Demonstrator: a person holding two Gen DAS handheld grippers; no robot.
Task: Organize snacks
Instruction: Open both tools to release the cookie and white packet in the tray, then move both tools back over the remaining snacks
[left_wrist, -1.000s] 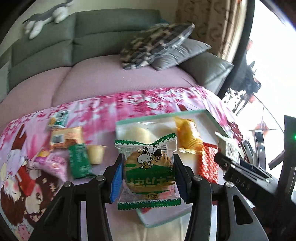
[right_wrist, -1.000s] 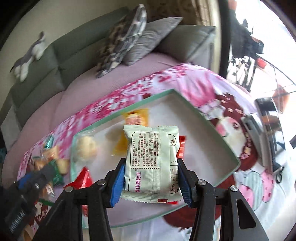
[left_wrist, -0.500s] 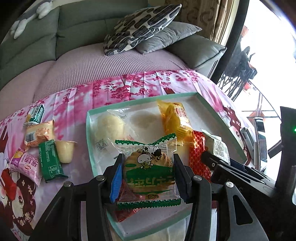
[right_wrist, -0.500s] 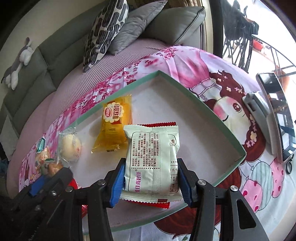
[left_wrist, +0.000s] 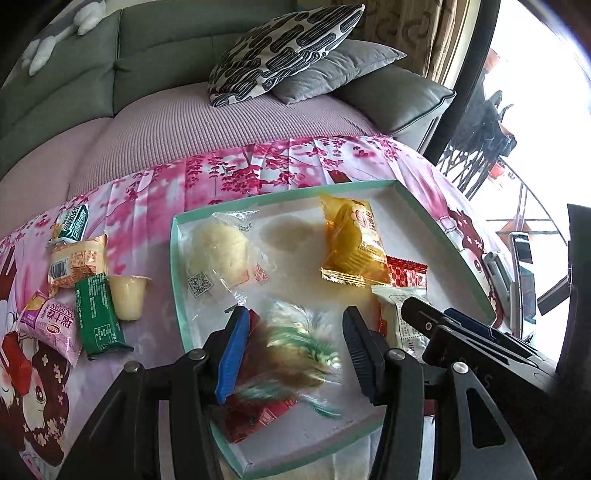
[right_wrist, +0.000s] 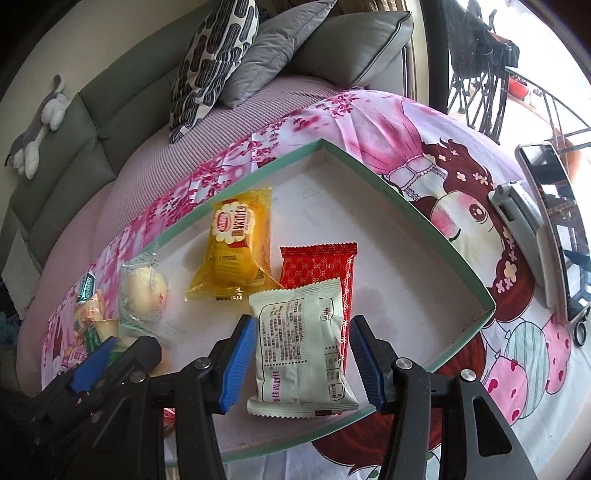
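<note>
A shallow white tray with a mint-green rim (left_wrist: 177, 277) (right_wrist: 424, 221) lies on the pink cloth. In it are a yellow packet (left_wrist: 351, 243) (right_wrist: 236, 243), a clear-wrapped bun (left_wrist: 218, 251) (right_wrist: 144, 291) and a red patterned packet (right_wrist: 317, 266). My left gripper (left_wrist: 295, 317) hovers over the tray's near left part, its jaws opening. The green-and-brown snack packet (left_wrist: 295, 350) is a blur between them, free of both pads, above a red packet (left_wrist: 255, 413). My right gripper (right_wrist: 302, 323) stands open around the white packet (right_wrist: 303, 347), which lies tilted in the tray with a gap on each side.
Loose snacks lie on the cloth left of the tray: a green bar (left_wrist: 98, 314), a jelly cup (left_wrist: 127, 295), a pink packet (left_wrist: 51, 328), an orange packet (left_wrist: 77, 258). A phone on a stand (right_wrist: 554, 229) sits right of the tray. A sofa with cushions (left_wrist: 284, 51) is behind.
Both grippers came down over the tray, then held still. Their jaws have widened: the green packet has left the left pads and is dropping, and the white packet has slipped free and tilted.
</note>
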